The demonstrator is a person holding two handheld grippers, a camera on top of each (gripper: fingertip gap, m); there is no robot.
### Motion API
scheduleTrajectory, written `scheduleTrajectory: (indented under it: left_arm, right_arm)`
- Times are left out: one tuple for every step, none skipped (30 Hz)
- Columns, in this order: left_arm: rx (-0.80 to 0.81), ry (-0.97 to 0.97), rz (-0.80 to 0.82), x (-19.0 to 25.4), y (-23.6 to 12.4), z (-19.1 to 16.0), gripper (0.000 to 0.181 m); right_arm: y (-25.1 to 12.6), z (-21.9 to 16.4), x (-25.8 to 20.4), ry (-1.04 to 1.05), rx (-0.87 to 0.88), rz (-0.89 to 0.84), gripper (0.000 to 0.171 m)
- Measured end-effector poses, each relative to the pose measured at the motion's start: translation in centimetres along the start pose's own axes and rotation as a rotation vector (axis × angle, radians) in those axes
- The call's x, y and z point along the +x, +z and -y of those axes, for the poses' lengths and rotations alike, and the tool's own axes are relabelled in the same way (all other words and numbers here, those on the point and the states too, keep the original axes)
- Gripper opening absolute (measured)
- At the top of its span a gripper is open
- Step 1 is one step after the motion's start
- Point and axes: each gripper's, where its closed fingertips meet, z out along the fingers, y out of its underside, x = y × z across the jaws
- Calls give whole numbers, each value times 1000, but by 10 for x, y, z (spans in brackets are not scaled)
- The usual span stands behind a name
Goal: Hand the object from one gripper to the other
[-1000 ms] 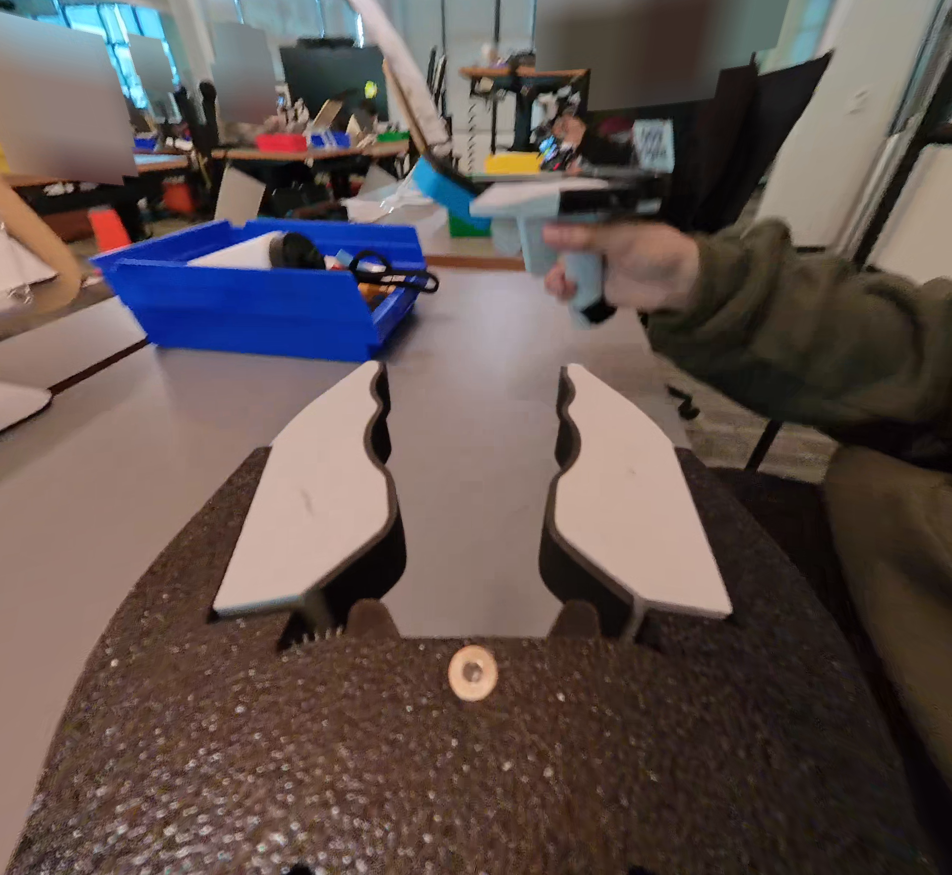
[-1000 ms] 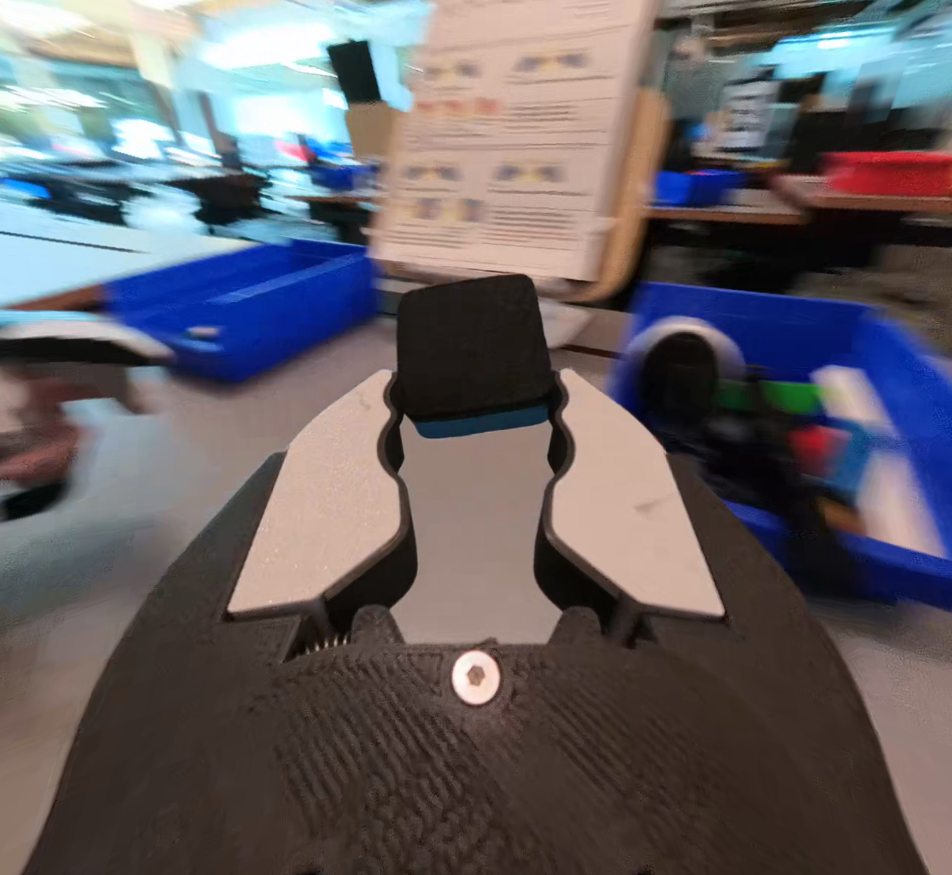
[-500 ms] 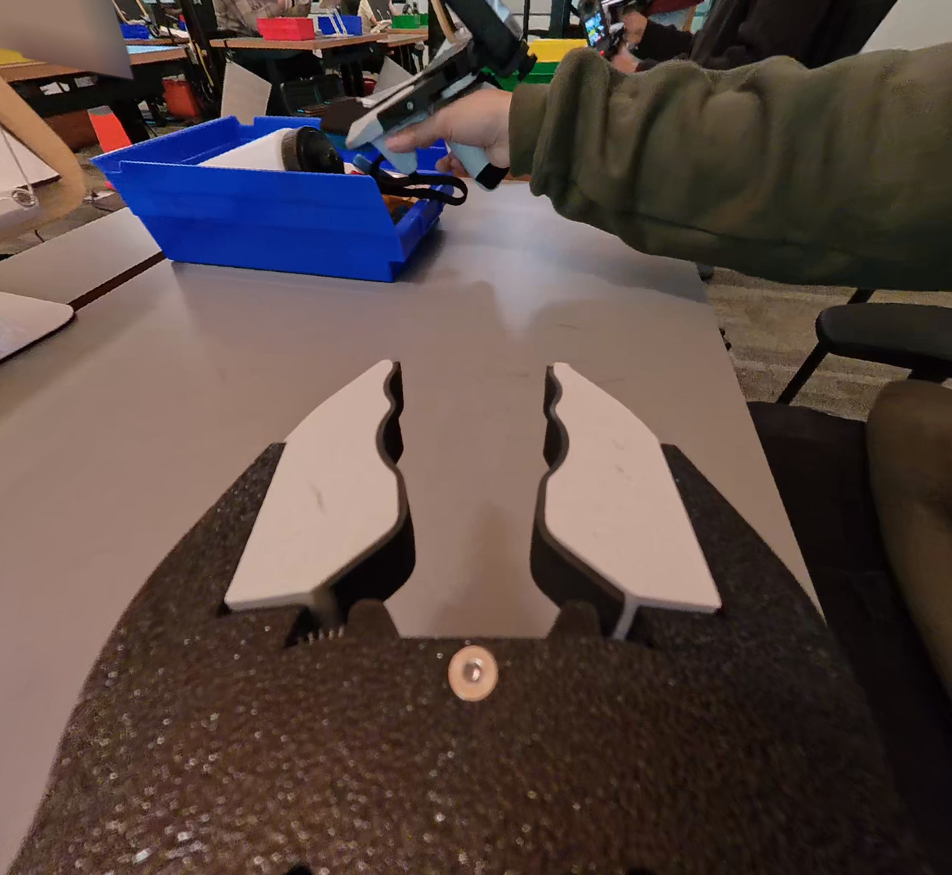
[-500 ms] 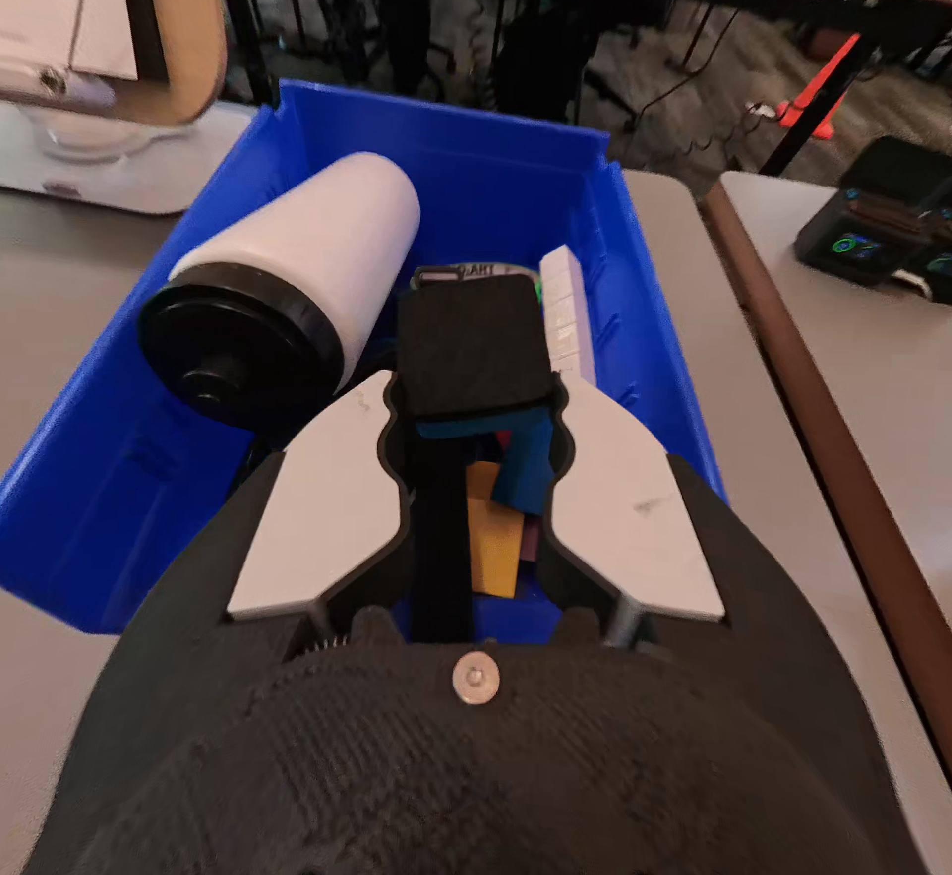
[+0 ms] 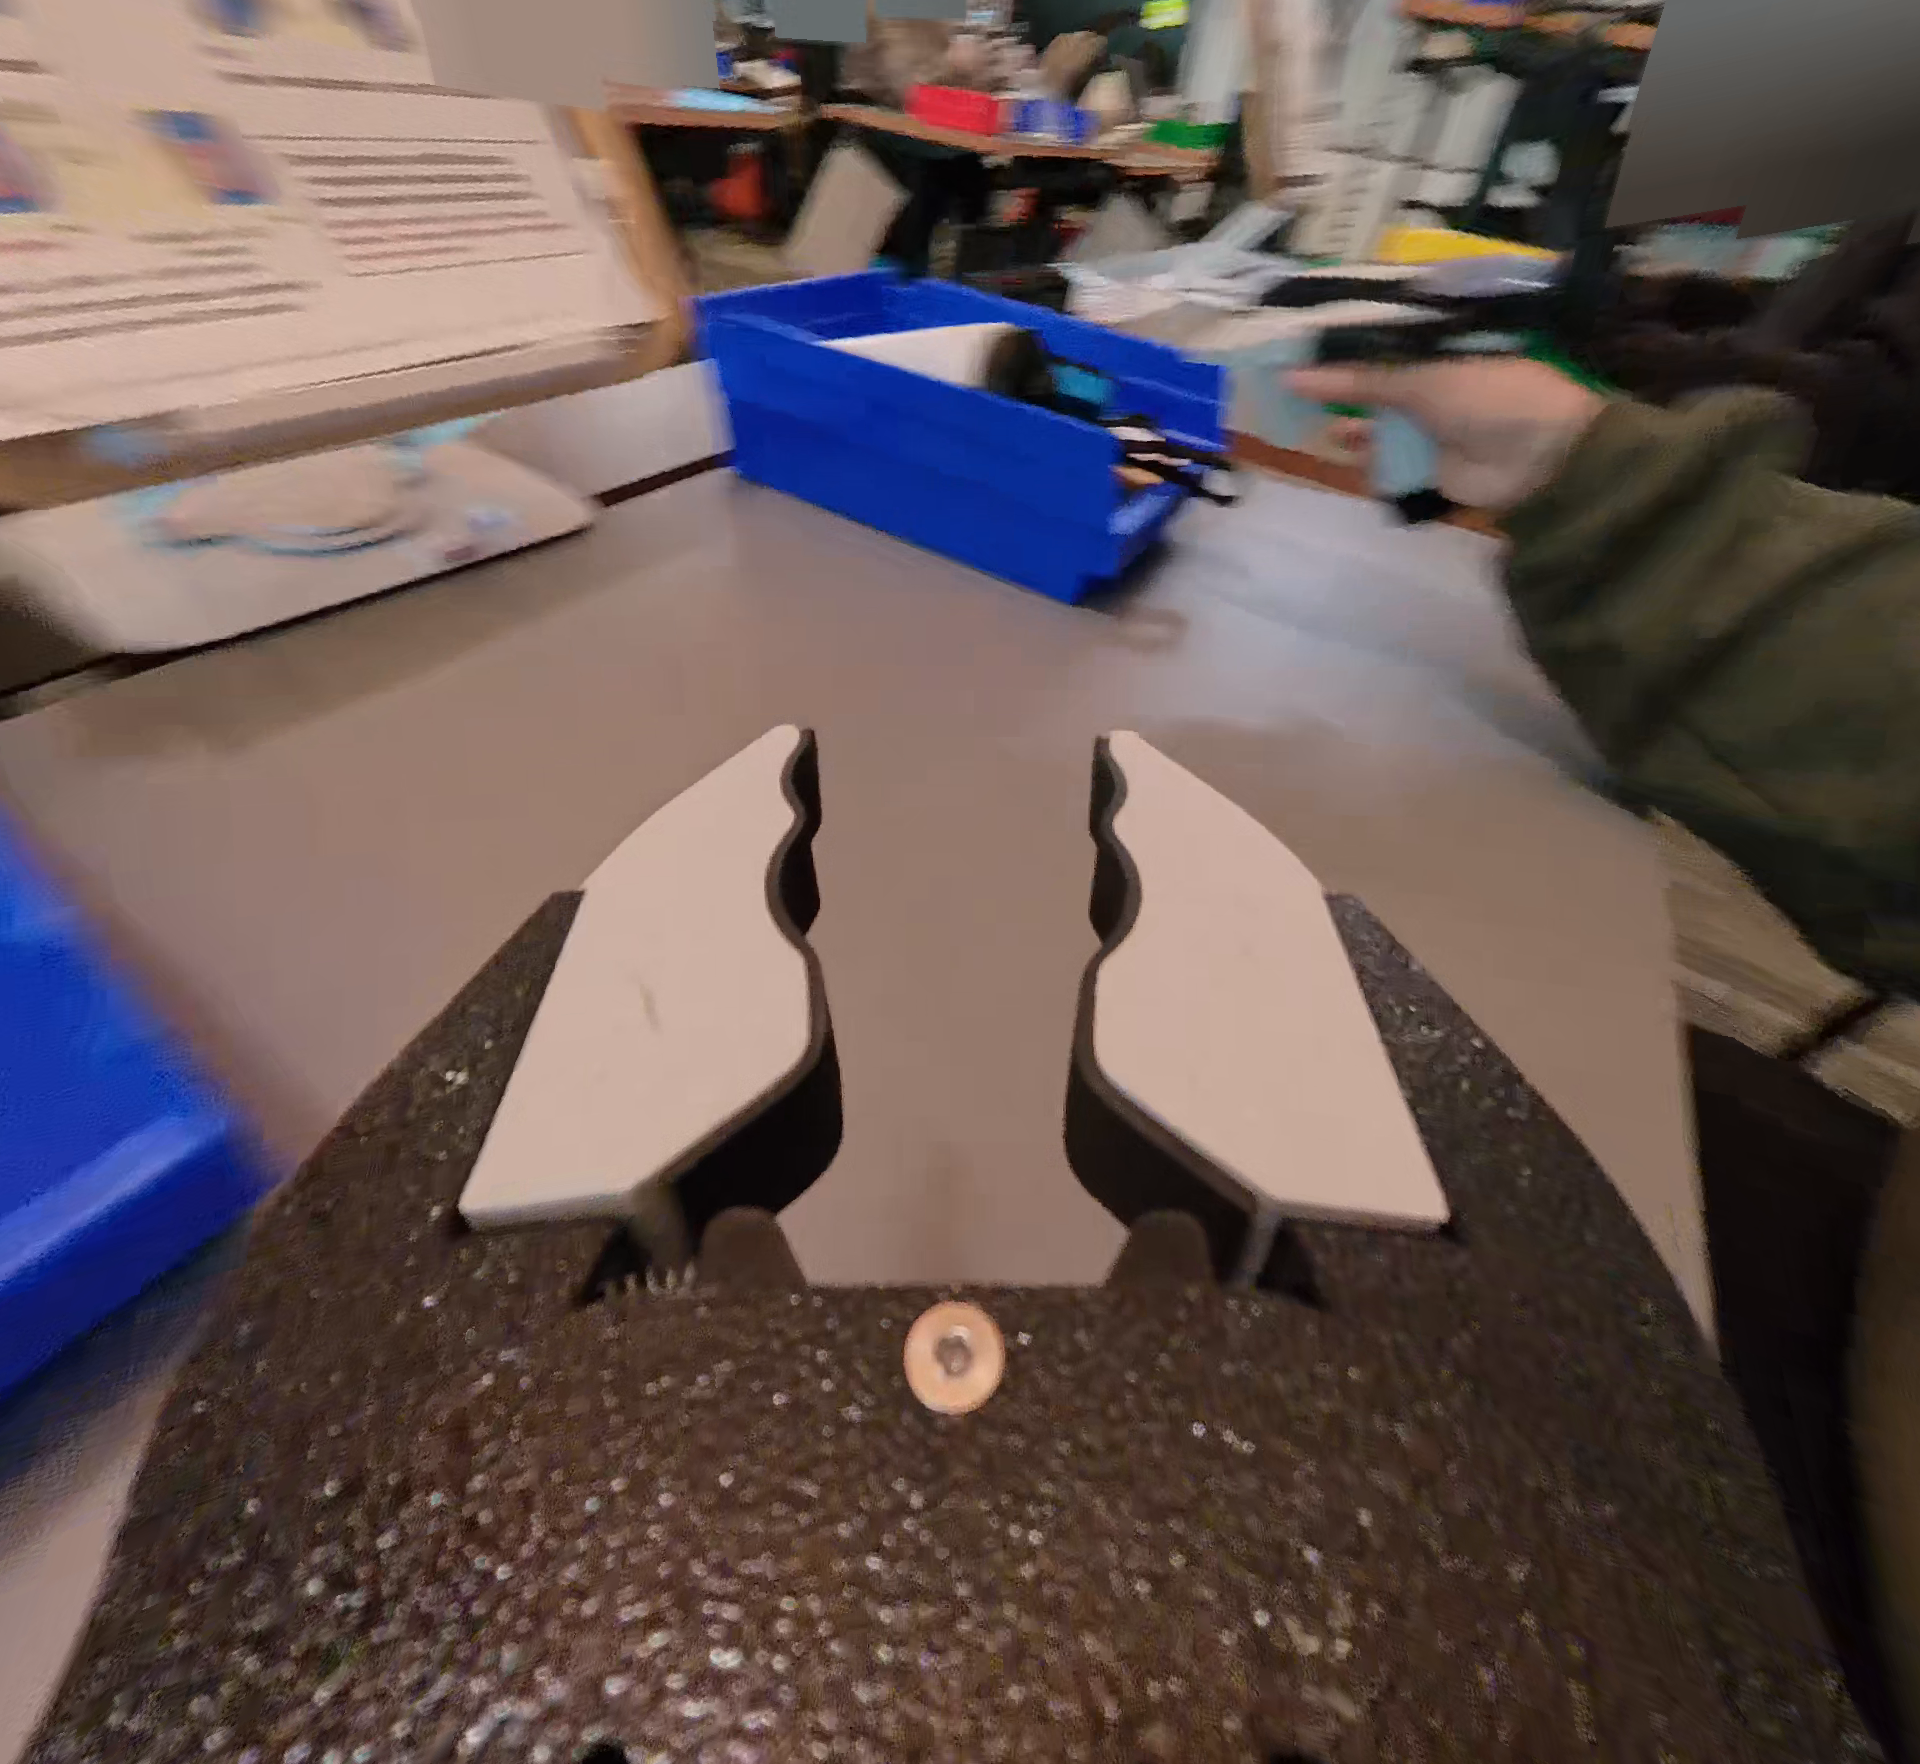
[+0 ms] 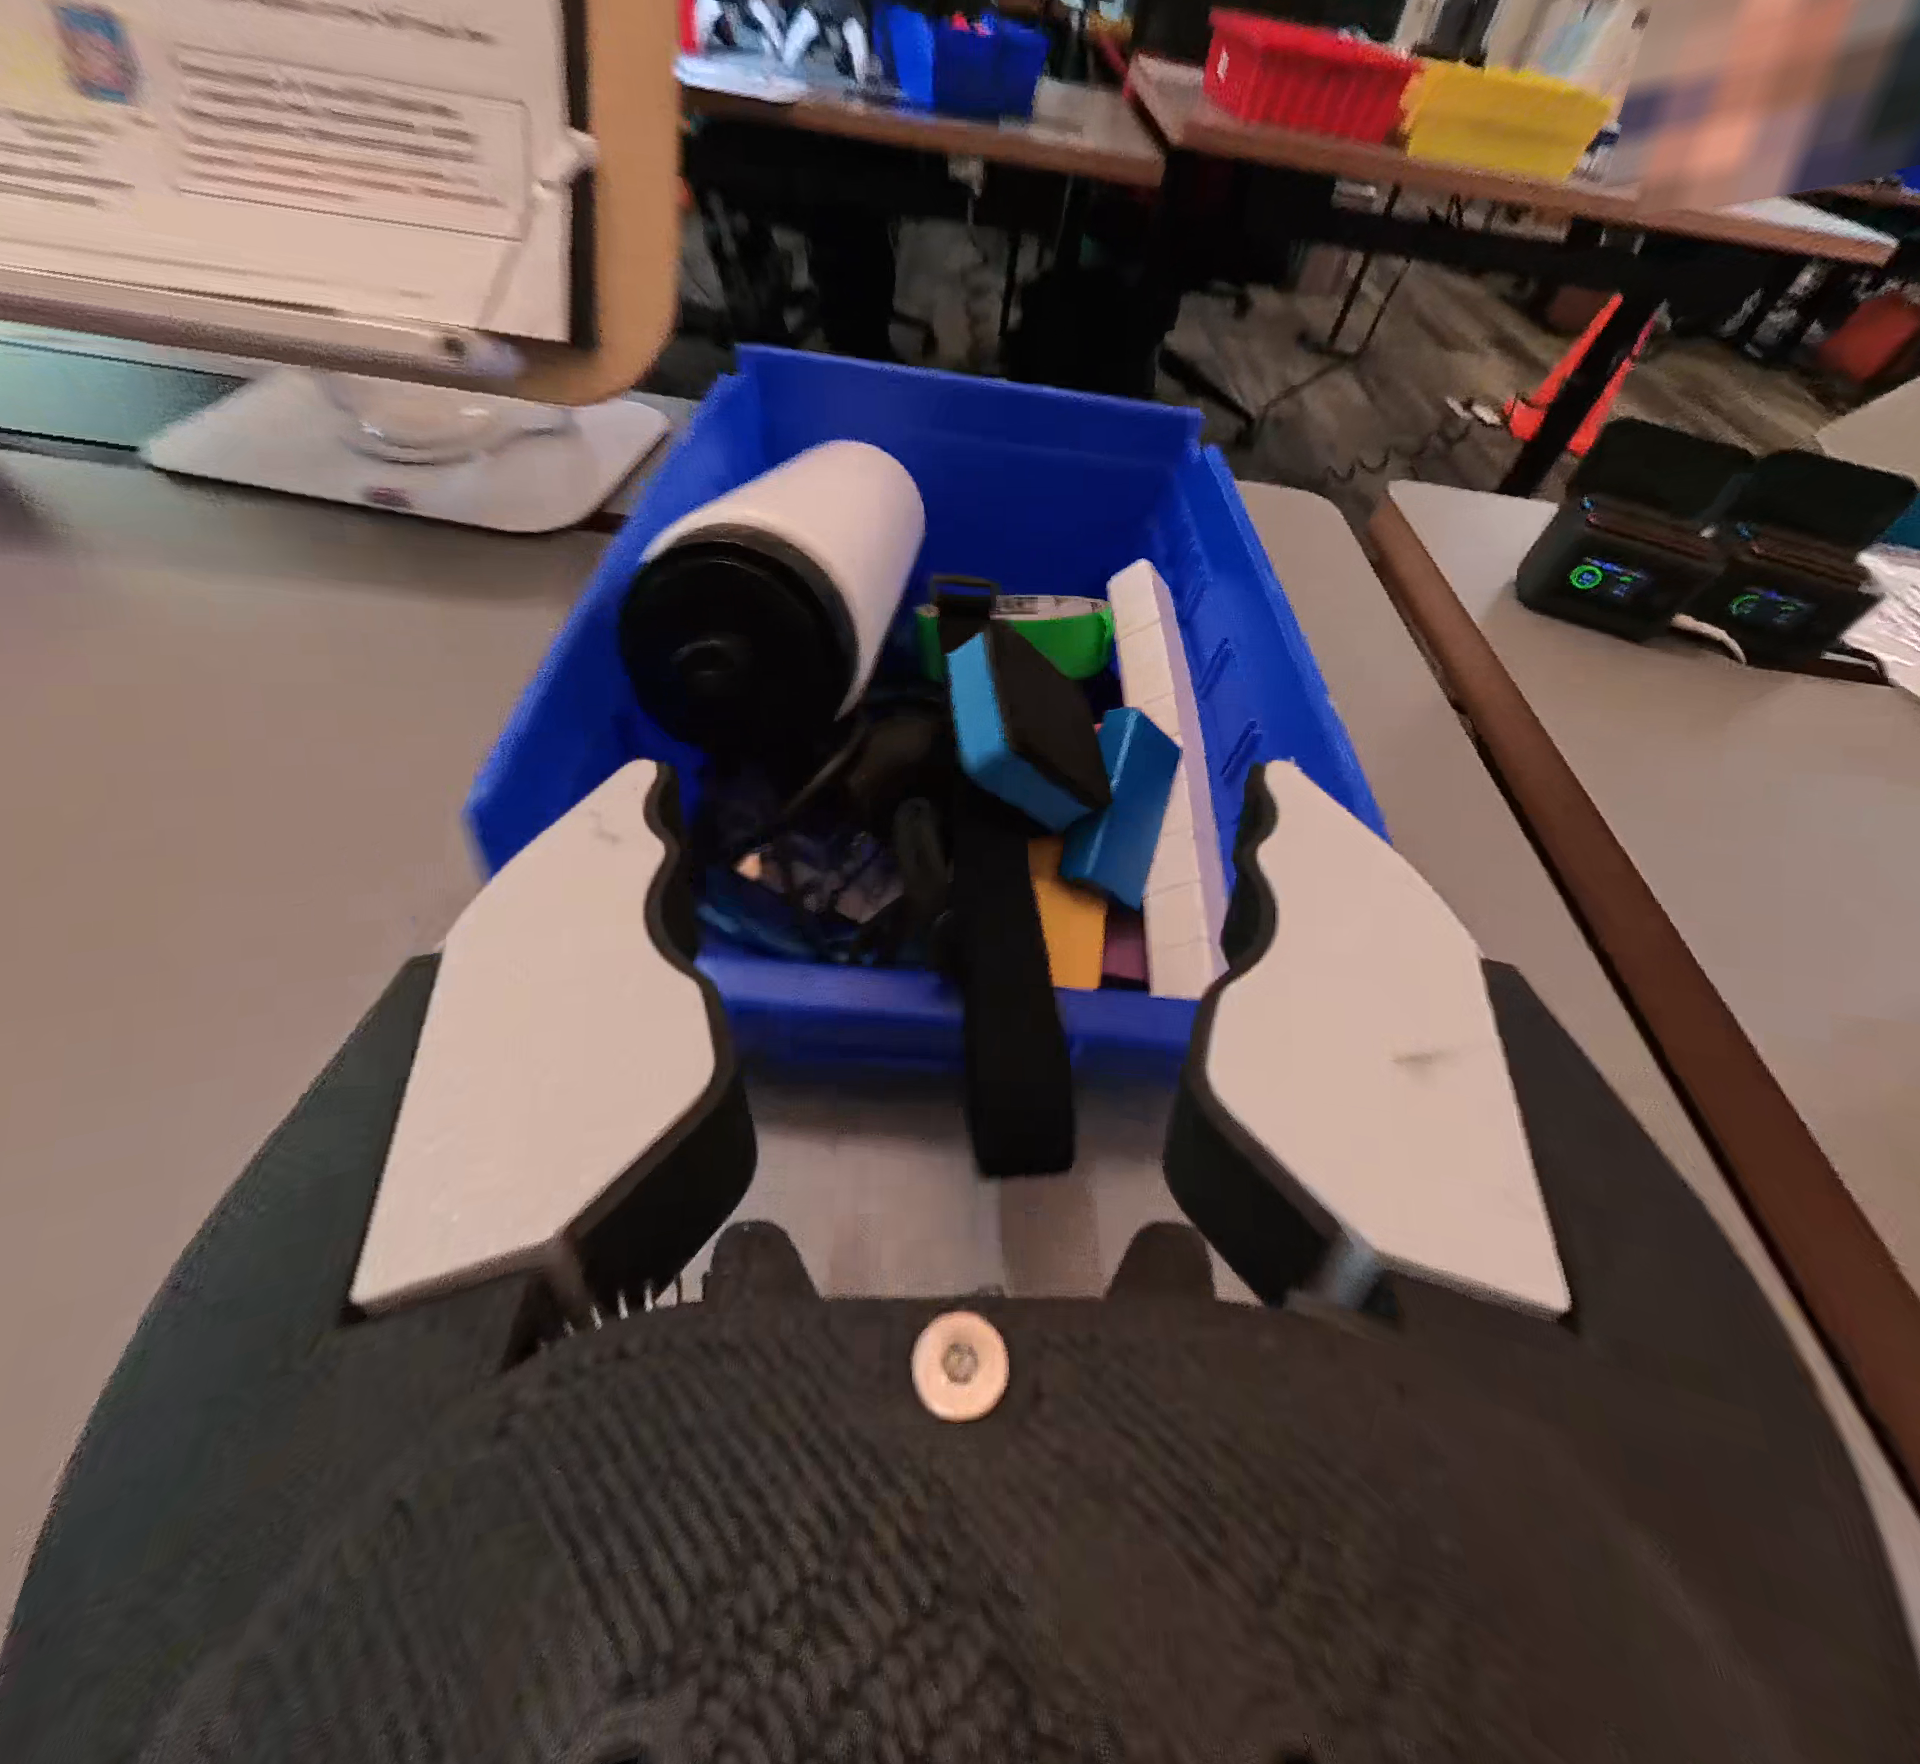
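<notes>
The right tool gapes empty above the blue bin near the bench's far edge; the blue-and-black eraser lies inside it. The left tool also gapes, empty.

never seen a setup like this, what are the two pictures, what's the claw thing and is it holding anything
A person holds one handheld gripper per hand; each carries a camera looking along its own two fingers. The left wrist view shows the left gripper open and empty above a grey table, with the person's other hand farther off on the right. The right wrist view shows the right gripper open over a blue bin. Inside lie a white roll, a blue and black block and other small items. Nothing is held.
</notes>
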Motion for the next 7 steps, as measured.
scheduleTrajectory:
  left_arm:
    - [-19, -21, 100, -21, -13, 4, 47]
    - [-48, -50, 201, -43, -28, 5, 44]
    - [-93, -76, 291, -66, -43, 5, 42]
    - [-162, -92, 360, -87, -57, 3, 41]
    - [-255, -106, 410, -107, -70, -2, 42]
    - [-363, -130, 451, -125, -81, -6, 42]
    - [-466, -150, 483, -142, -90, -9, 45]
  right_arm:
    - [-11, -2, -10, -7, 16, 26, 101]
    - [-20, -5, -20, -11, 26, 46, 100]
    - [-28, -7, -30, -17, 40, 71, 99]
    - [-34, -9, -42, -21, 55, 103, 98]
    - [-39, -9, -53, -24, 69, 136, 97]
    - [-41, -8, -62, -25, 86, 163, 93]
    - [-43, -4, -70, -30, 100, 190, 92]
